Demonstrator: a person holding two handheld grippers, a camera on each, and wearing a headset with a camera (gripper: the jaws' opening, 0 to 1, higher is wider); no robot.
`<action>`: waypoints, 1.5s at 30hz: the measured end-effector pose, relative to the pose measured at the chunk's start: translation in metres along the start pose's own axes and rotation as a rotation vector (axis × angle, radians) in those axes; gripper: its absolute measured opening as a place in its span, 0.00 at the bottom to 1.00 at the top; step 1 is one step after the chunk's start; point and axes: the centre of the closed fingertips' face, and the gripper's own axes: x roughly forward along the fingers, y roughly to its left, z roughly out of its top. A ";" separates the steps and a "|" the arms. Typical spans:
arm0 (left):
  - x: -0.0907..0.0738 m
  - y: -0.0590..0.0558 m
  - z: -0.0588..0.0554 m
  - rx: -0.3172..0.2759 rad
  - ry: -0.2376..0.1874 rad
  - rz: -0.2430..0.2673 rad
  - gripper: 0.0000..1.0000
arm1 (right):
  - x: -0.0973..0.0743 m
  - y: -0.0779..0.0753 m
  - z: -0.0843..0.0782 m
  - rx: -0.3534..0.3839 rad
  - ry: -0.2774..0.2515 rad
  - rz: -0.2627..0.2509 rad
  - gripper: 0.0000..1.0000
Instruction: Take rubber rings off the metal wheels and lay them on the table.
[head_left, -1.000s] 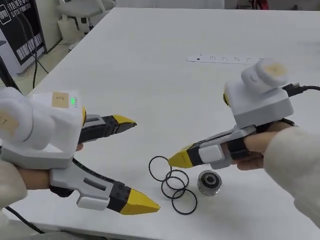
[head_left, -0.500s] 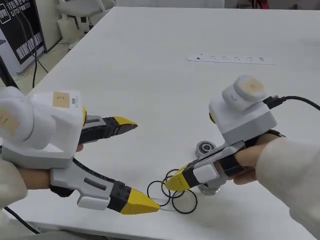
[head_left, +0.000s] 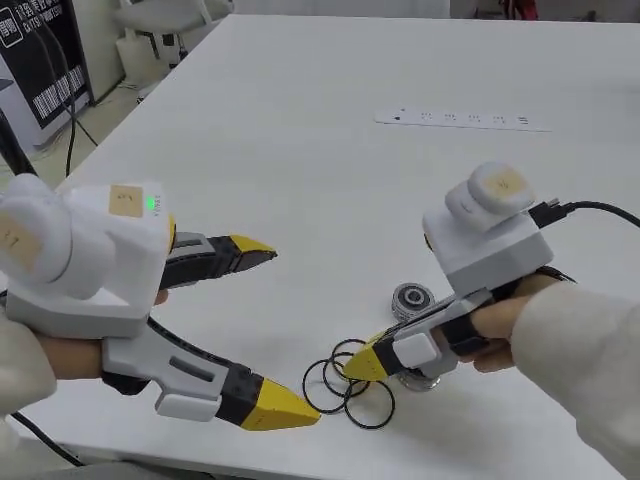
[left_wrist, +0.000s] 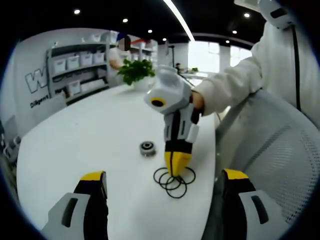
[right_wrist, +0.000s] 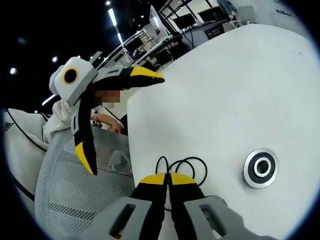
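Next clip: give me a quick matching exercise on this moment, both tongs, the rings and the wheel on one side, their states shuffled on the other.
Things:
1. left tongs
2. right tongs
3. rubber rings
4. metal wheel

States:
a. lies flat on the table, apart from the pile
b. wide open, holding nothing
c. shut, tips down at the rings
d. black, overlapping in a small pile

Pairs: 1-b, 2-c, 3-d, 4-a

We see a broad white tabletop (head_left: 300, 120) bearing a long white power strip (head_left: 460, 119); white storage shelves (left_wrist: 75, 70) stand under round ceiling lights (left_wrist: 76, 11).
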 end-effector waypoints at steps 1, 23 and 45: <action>0.000 0.000 0.000 0.000 0.000 0.000 0.97 | 0.000 -0.001 0.000 -0.001 -0.003 -0.005 0.00; 0.002 -0.004 -0.002 0.003 0.014 -0.016 0.95 | -0.004 -0.013 0.000 0.018 -0.015 -0.059 0.00; 0.002 -0.005 -0.004 0.006 0.024 -0.019 0.95 | -0.012 -0.014 0.000 -0.011 0.011 -0.082 0.00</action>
